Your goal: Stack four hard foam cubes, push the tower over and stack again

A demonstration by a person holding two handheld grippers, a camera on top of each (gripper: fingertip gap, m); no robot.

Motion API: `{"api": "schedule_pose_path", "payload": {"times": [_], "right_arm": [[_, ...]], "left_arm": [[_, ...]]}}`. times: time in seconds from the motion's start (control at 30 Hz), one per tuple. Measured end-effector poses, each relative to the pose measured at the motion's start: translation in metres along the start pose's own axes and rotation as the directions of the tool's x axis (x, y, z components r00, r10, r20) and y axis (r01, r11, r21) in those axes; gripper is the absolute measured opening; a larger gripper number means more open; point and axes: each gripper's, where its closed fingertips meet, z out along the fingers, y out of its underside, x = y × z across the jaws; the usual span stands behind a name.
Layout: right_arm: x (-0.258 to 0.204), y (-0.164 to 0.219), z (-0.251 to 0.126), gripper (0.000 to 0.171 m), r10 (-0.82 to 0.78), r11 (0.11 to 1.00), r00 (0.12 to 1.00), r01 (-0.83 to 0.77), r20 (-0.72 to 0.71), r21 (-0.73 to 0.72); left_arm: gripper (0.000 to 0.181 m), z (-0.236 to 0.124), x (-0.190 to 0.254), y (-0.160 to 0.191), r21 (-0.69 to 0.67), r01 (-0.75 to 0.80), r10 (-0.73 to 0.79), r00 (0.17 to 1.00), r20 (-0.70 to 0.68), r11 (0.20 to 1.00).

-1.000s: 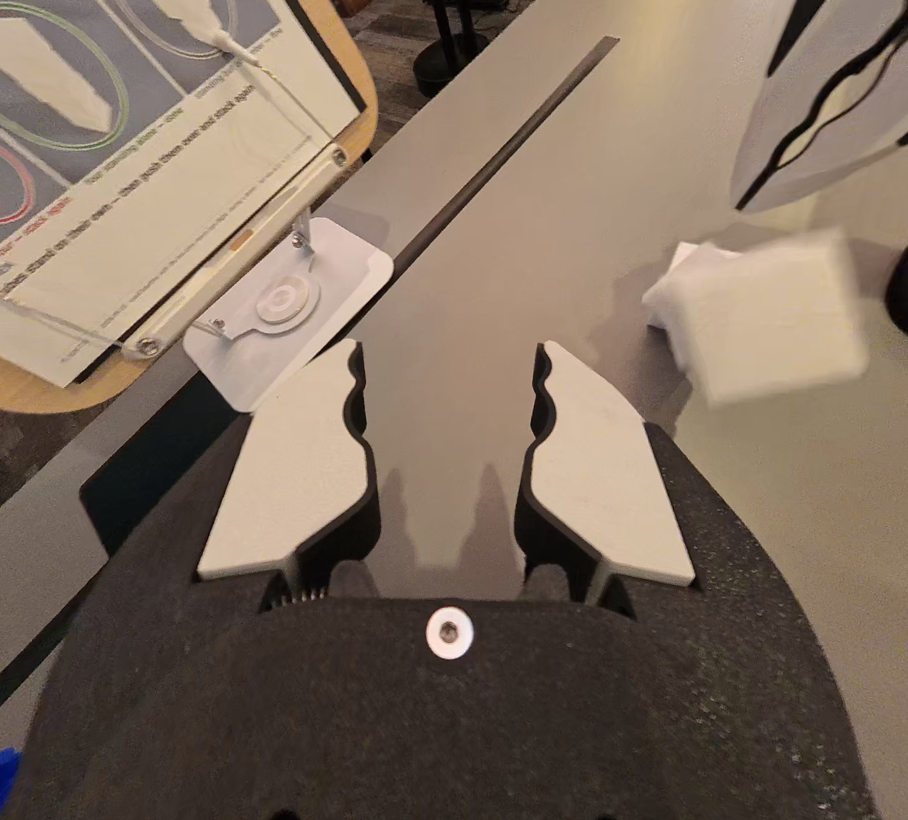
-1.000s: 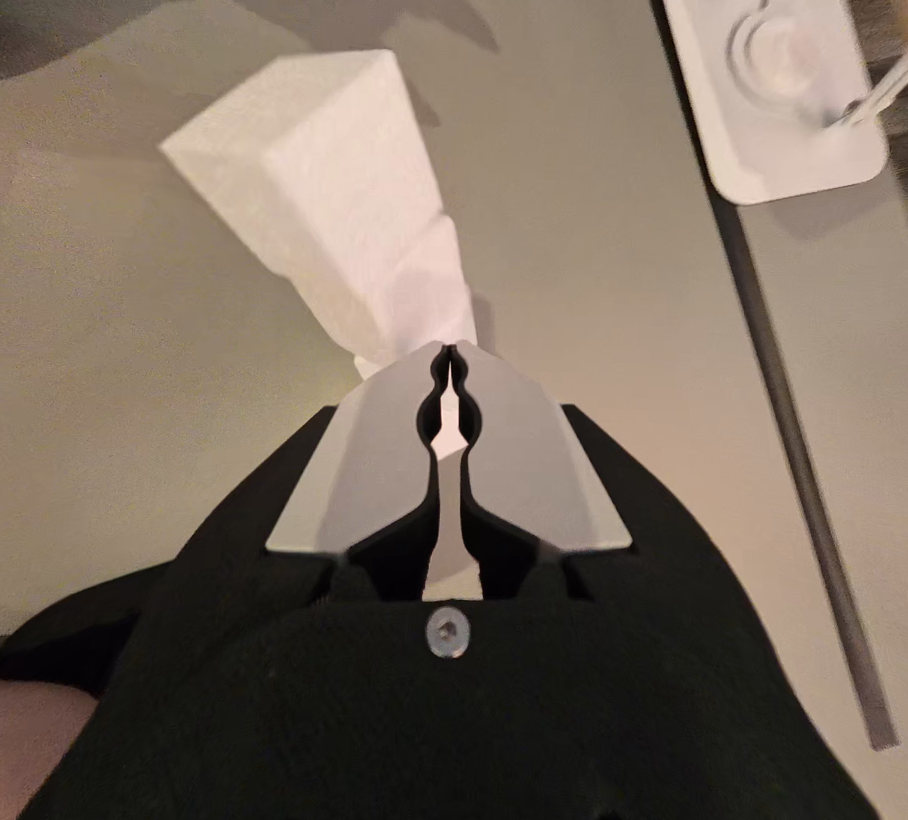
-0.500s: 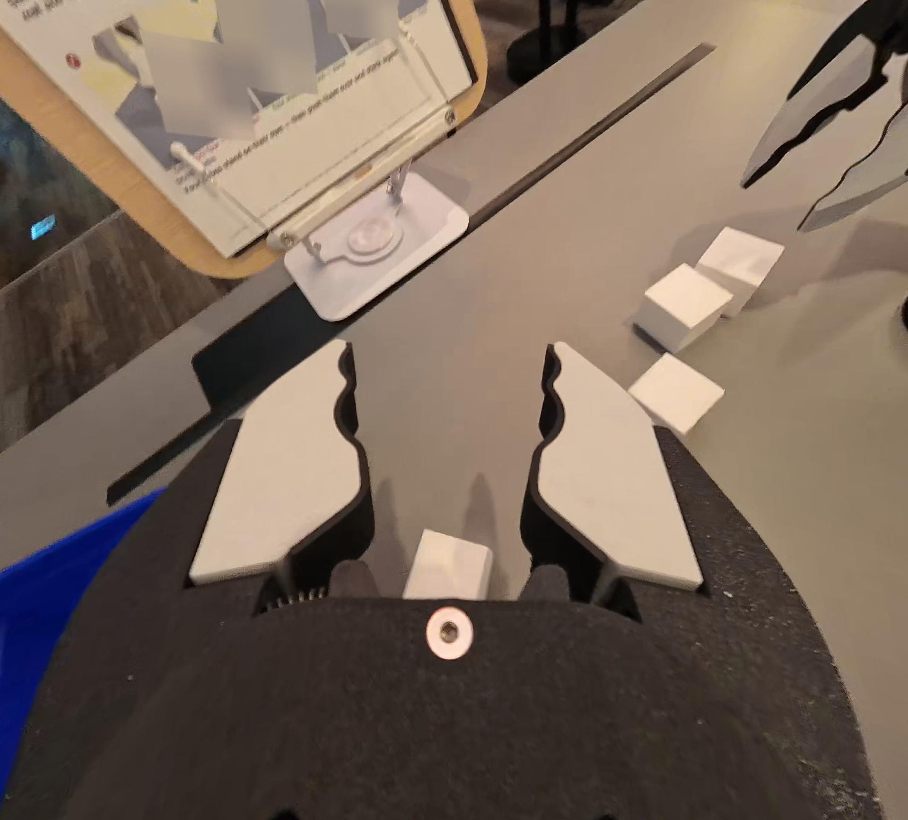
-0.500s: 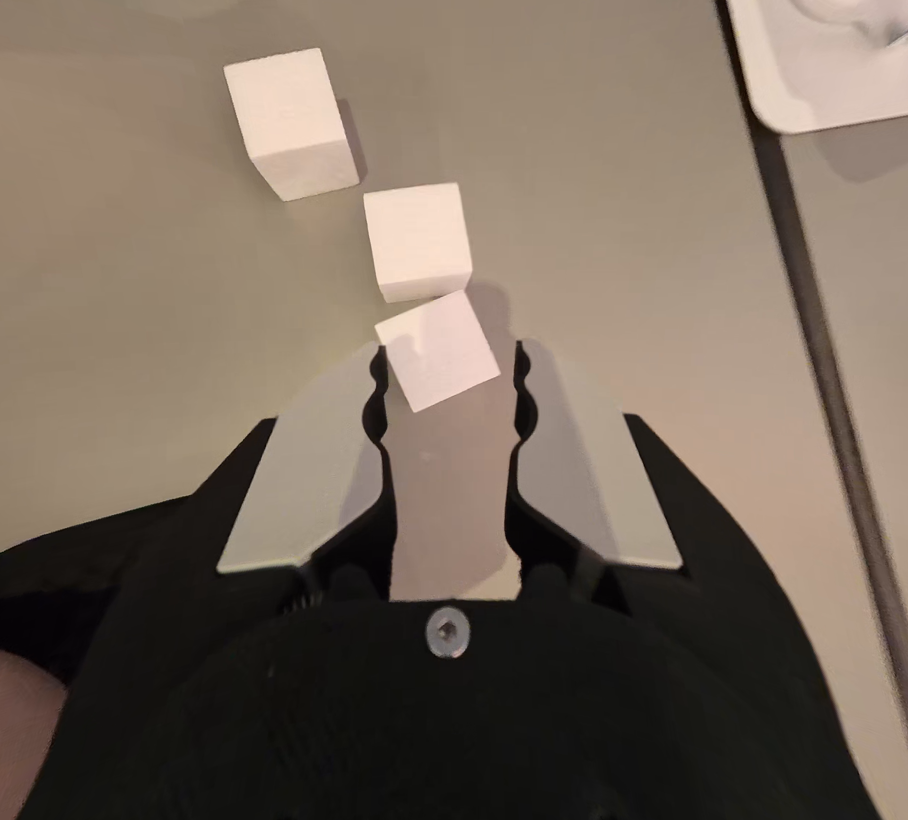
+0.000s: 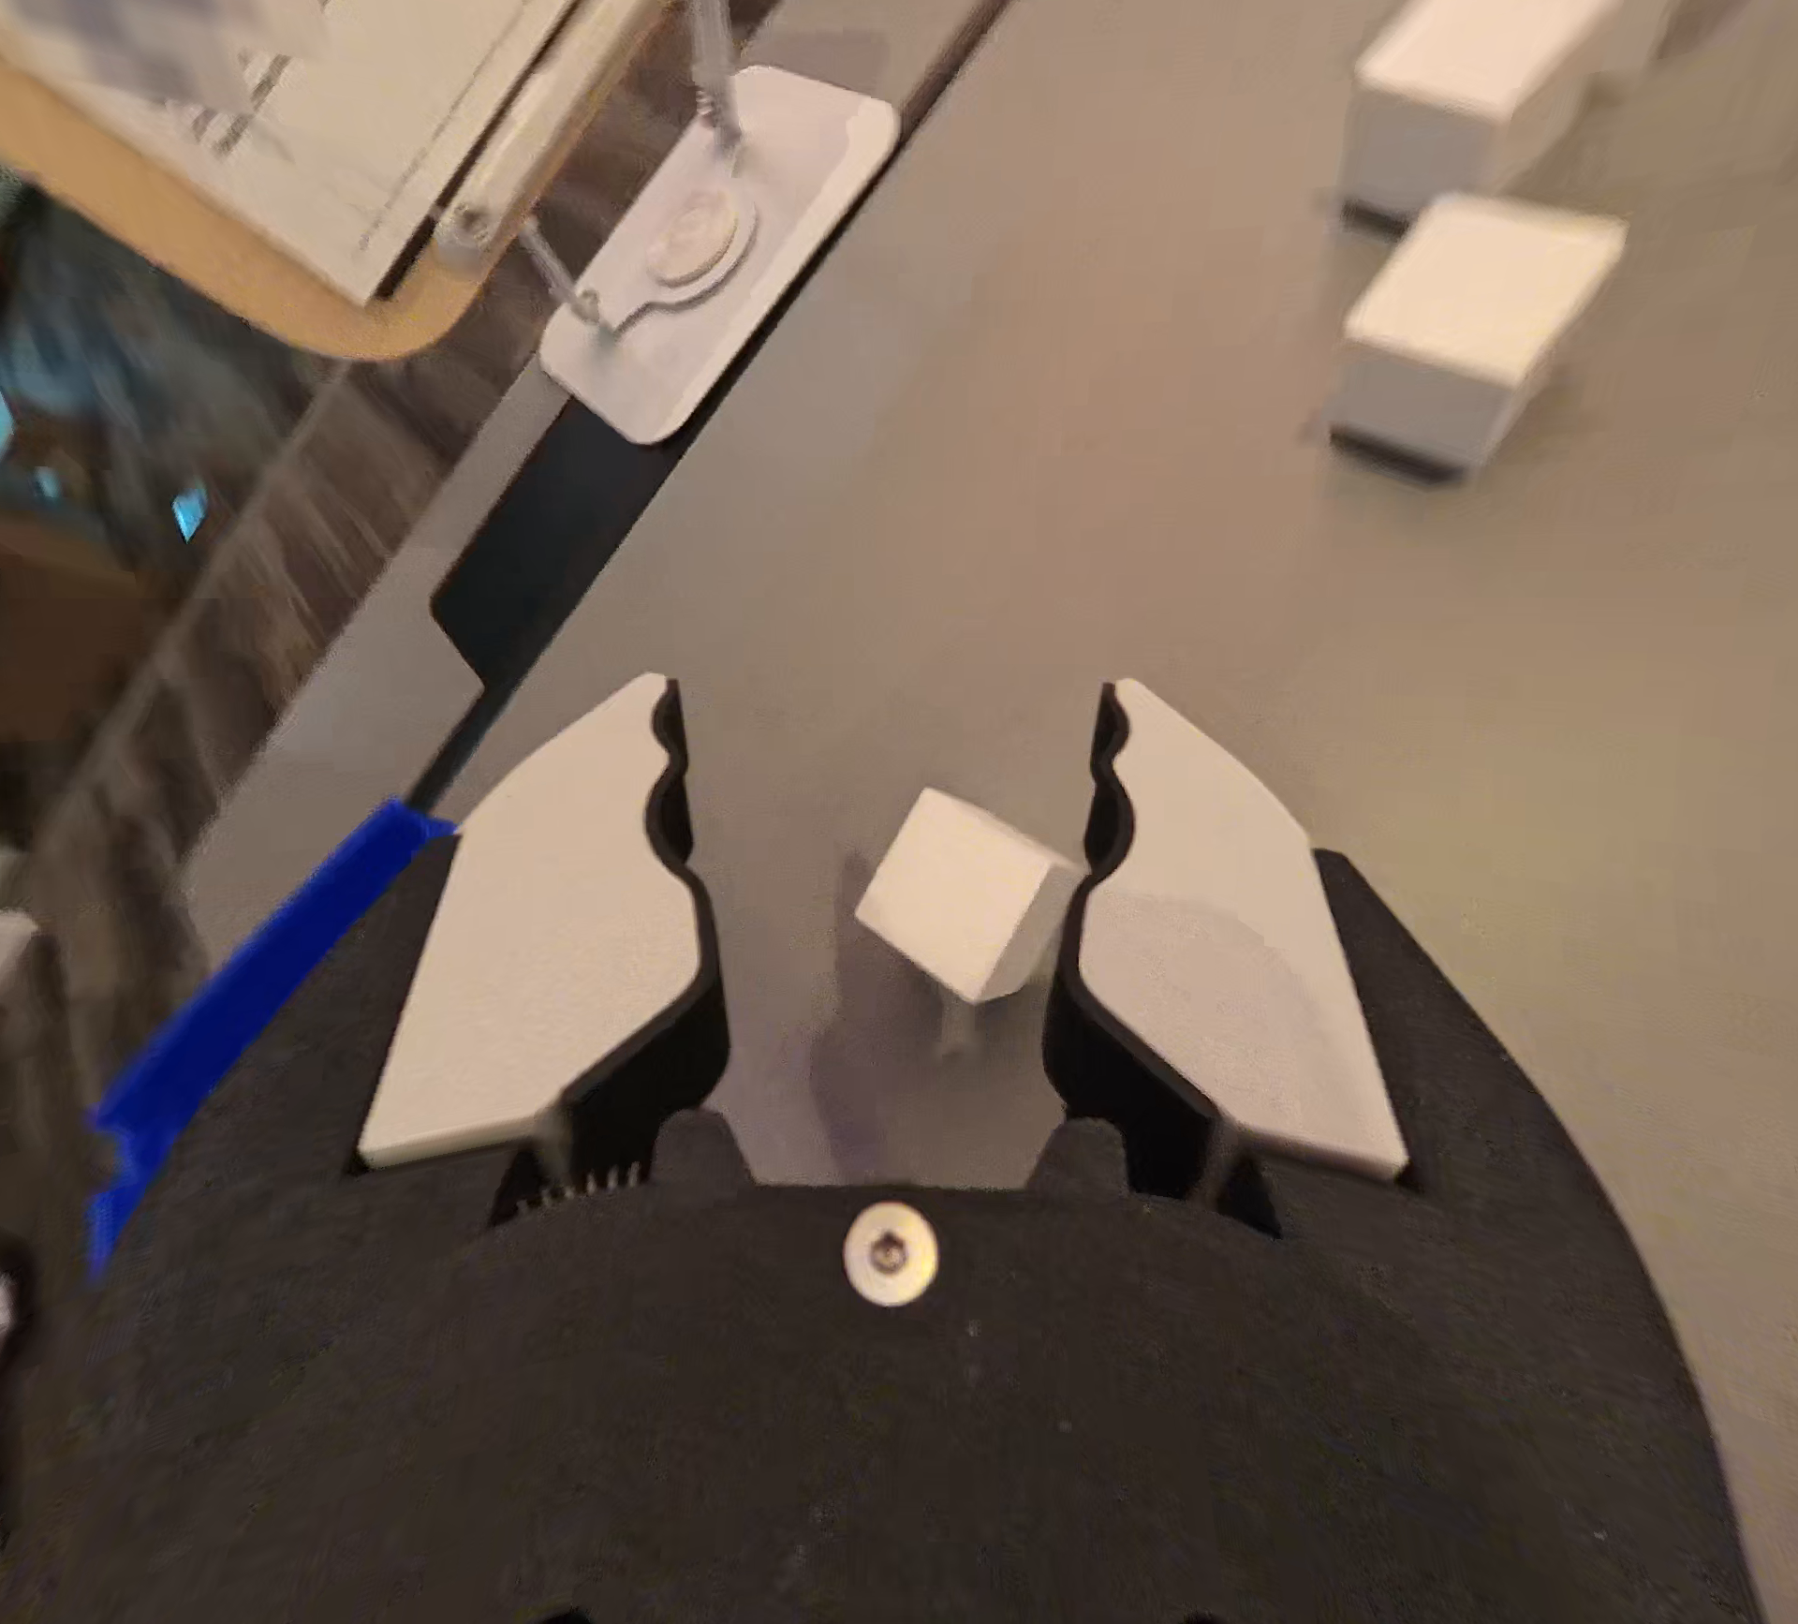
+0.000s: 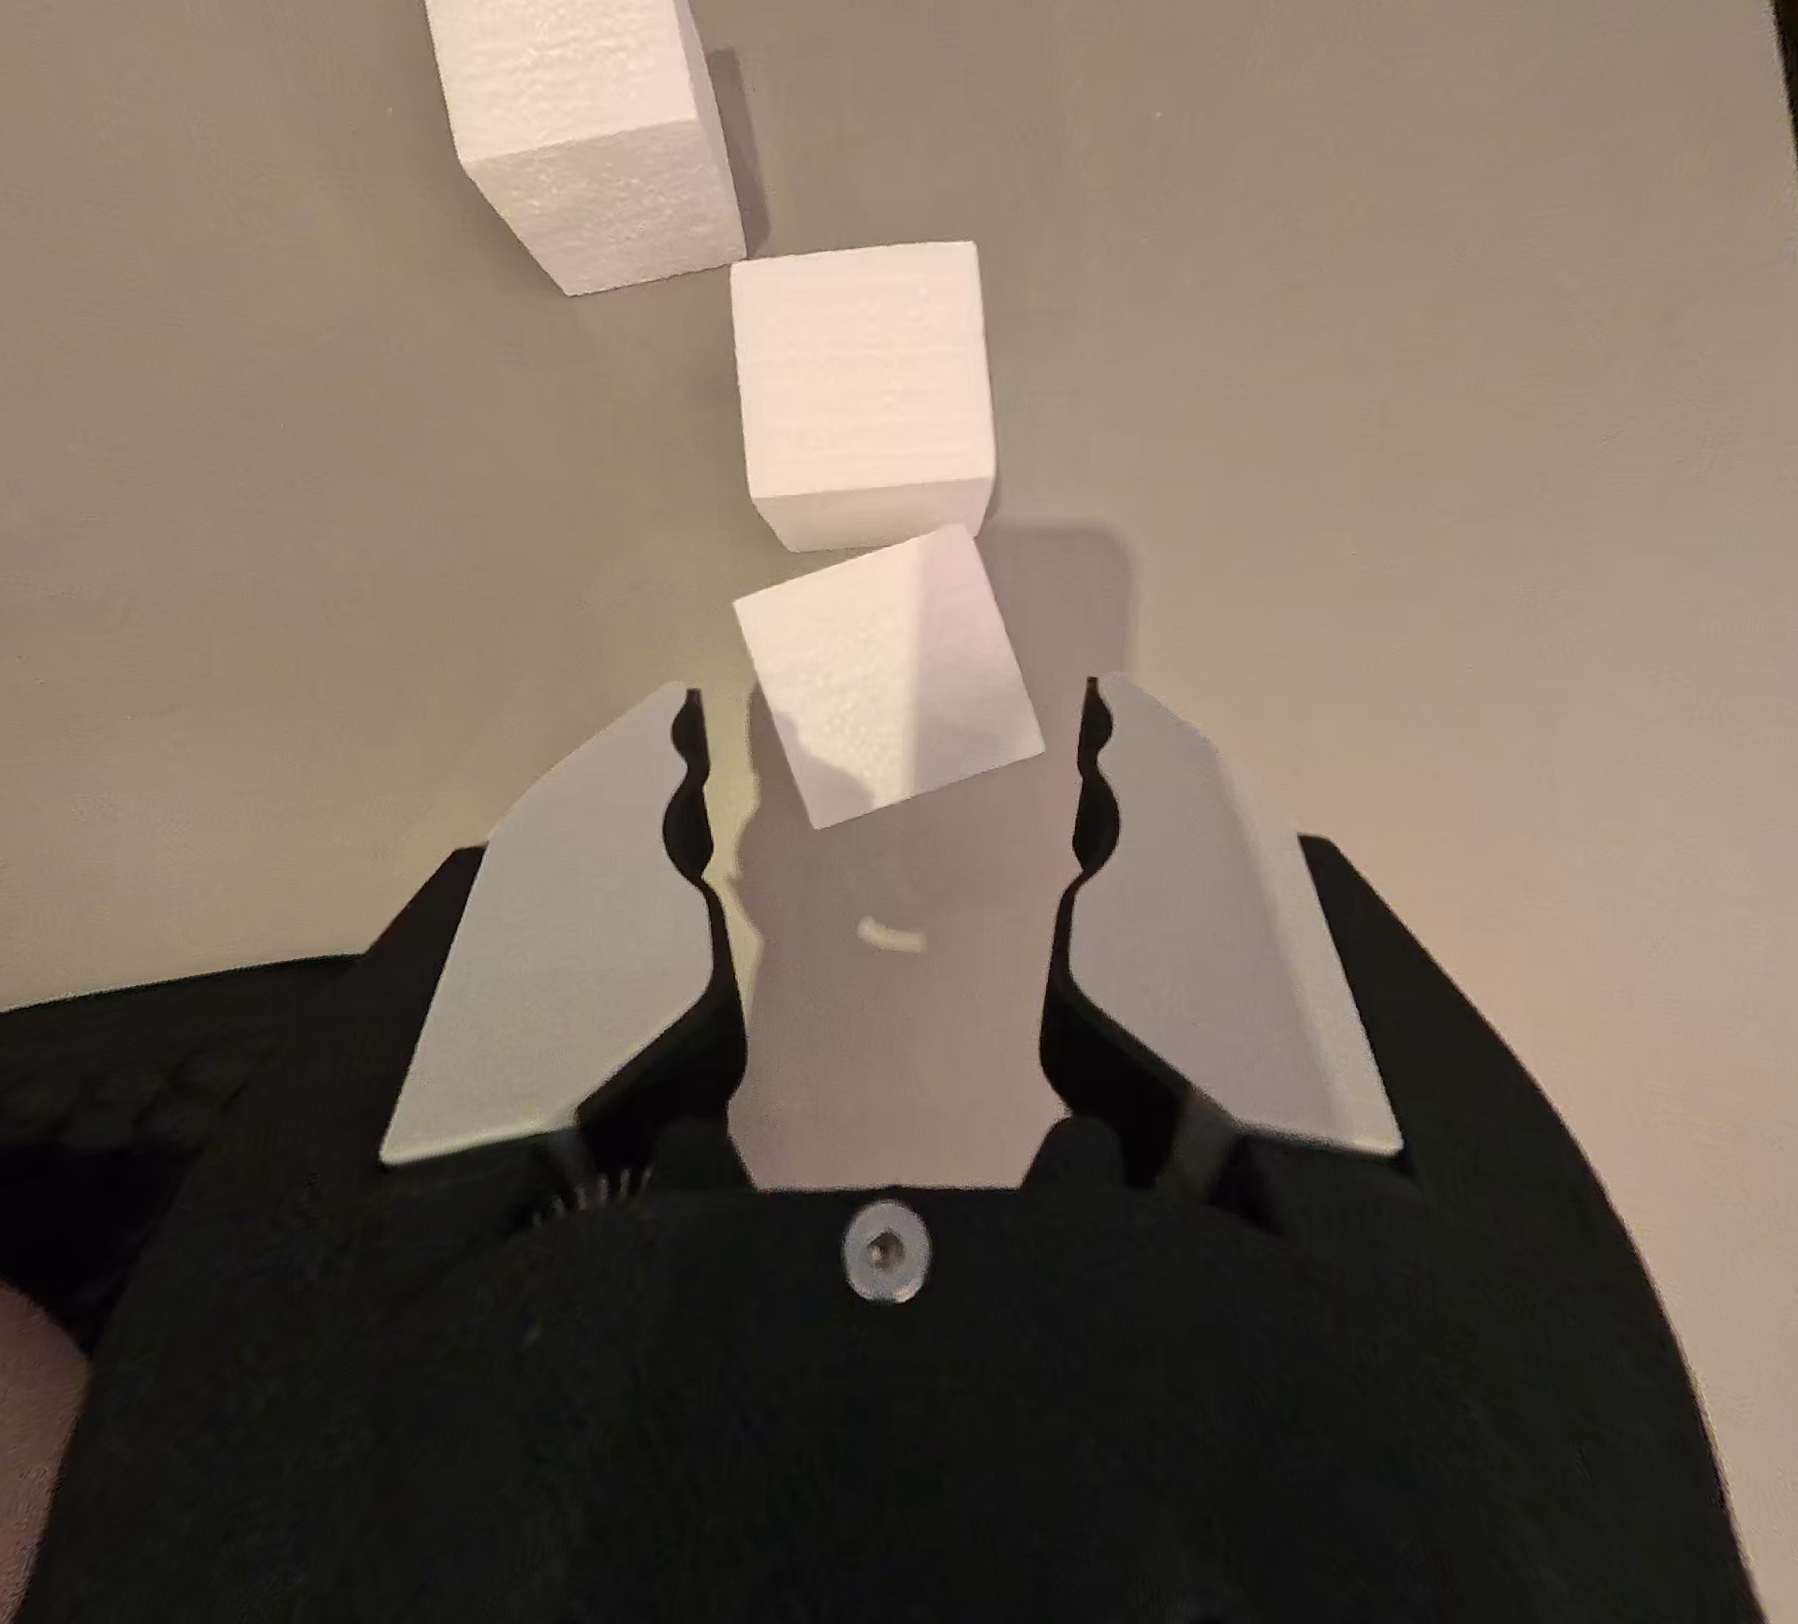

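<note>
Toppled a second ago, the four foam cubes now lie scattered singly on the grey tabletop [image 6: 292, 507], so the tower is down and restacking is next. My right gripper [image 6: 890, 692], shut before, now gapes over the nearest cube [image 6: 885, 672], with two more cubes [image 6: 861, 390] [image 6: 574, 79] strung out beyond it. My left gripper [image 5: 890, 687] has dropped, spread wide, around the stray cube [image 5: 958, 891] near the tabletop's edge by the paper stand [image 5: 720, 254].

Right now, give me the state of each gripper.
Left gripper: open, holding nothing; one white foam cube lies between its fingers.
Right gripper: open, holding nothing; nearest foam cube at its tips.
</note>
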Motion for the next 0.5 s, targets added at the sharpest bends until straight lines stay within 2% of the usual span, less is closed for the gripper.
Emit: {"api": "schedule_pose_path", "payload": {"times": [0.03, 0.1, 0.27, 0.37, 0.5], "right_arm": [[0.000, 0.002, 0.001, 0.074, 0.000, 1.000, 1.000, 0.000, 0.002, -0.009], [0.000, 0.006, 0.003, 0.075, 0.008, 1.000, 1.000, -0.007, 0.013, -0.025], [0.000, 0.009, 0.009, 0.074, 0.009, 0.999, 1.000, -0.008, 0.019, -0.032], [-0.001, 0.011, 0.011, 0.074, 0.018, 0.999, 0.999, -0.017, 0.027, -0.031], [-0.001, 0.011, 0.014, 0.067, 0.019, 1.000, 0.999, -0.018, 0.036, -0.018]], "left_arm": [[0.083, 0.003, 0.003, 0.010, 0.010, -0.074, 0.074, 0.997, -0.019, 0.997], [0.080, 0.008, 0.004, 0.032, 0.003, -0.111, 0.111, 0.992, -0.061, 0.994], [0.081, 0.026, 0.008, 0.063, 0.059, 0.029, -0.017, 0.978, -0.207, 0.998], [0.083, 0.038, 0.018, 0.081, 0.007, 0.035, -0.032, 0.966, -0.257, 0.999], [0.082, 0.053, 0.021, 0.104, -0.082, -0.053, 0.033, 0.974, -0.226, 0.995]]}}
